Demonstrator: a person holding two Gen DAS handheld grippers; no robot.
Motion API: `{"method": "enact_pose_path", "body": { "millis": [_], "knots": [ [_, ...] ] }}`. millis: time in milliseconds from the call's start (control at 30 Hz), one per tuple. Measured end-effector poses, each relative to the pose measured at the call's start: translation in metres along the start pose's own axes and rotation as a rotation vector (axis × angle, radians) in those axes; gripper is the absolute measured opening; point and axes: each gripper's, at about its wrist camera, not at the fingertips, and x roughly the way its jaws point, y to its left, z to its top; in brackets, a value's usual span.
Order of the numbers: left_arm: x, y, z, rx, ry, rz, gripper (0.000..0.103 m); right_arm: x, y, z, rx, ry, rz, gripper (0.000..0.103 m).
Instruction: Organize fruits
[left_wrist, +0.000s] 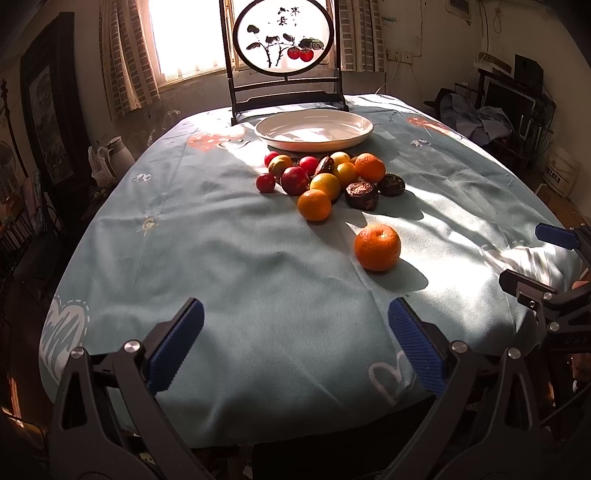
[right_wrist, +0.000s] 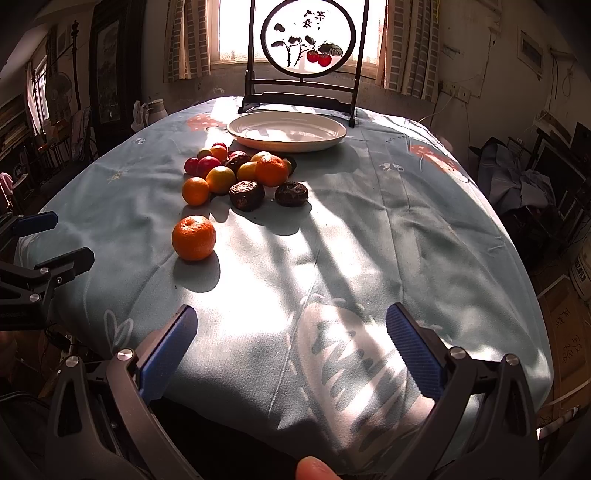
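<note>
Where sunlight falls across a counter (left_wrist: 229, 280) draped in a pale blue patterned cloth, a heap of fruit (left_wrist: 328, 177) lies near the far end: oranges, yellow citrus, small red fruits and dark wrinkled ones, all touching. One lone orange (left_wrist: 377, 246) sits apart, nearer the front edge. Just behind the heap stands a wide, shallow white plate (left_wrist: 314, 131) with nothing in it, and behind that a round painted screen (left_wrist: 283, 35) in a dark frame, backed by a bright window. The left hand-held gripper (left_wrist: 295, 341) hovers above the front edge, blue pads spread wide, holding nothing. The right hand-held gripper (right_wrist: 291, 345) hangs beside it, likewise spread and holding nothing. A fingertip (right_wrist: 314, 468) shows at the bottom of the right view.
</note>
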Motion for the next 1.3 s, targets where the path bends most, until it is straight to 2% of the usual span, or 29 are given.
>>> {"method": "enact_pose_path", "body": {
  "millis": [300,433,600,733,867,933,1100,1200,1233,1300],
  "knots": [
    [0.004,0.001,-0.003,0.002,0.011,-0.002,0.101,0.001,0.001,-0.001,0.001,0.001,0.001,0.102],
    [0.005,0.000,-0.003,0.009,0.011,-0.011,0.101,0.001,0.002,-0.002,0.002,-0.015,0.031,0.102],
    [0.011,0.010,-0.007,0.011,0.012,-0.005,0.101,0.012,0.014,-0.002,0.024,-0.083,0.187,0.102],
    [0.020,0.031,-0.010,-0.041,0.033,-0.009,0.101,0.039,0.033,0.006,0.007,-0.063,0.292,0.102],
    [0.026,0.046,-0.014,-0.070,0.038,-0.009,0.101,0.064,0.051,0.022,-0.030,-0.030,0.241,0.102],
    [0.030,0.051,-0.016,-0.075,0.050,-0.011,0.101,0.075,0.056,0.029,-0.023,-0.014,0.249,0.101],
    [0.043,0.065,-0.014,-0.105,0.070,-0.049,0.101,0.098,0.073,0.043,-0.081,0.057,0.252,0.089],
    [0.050,0.069,-0.006,-0.108,0.067,-0.078,0.101,0.106,0.082,0.044,-0.136,0.095,0.221,0.066],
    [0.053,0.068,-0.002,-0.103,0.066,-0.085,0.101,0.109,0.083,0.044,-0.150,0.105,0.218,0.050],
    [0.061,0.065,0.008,-0.086,0.067,-0.097,0.101,0.109,0.078,0.042,-0.152,0.104,0.234,0.046]
  ]
}}
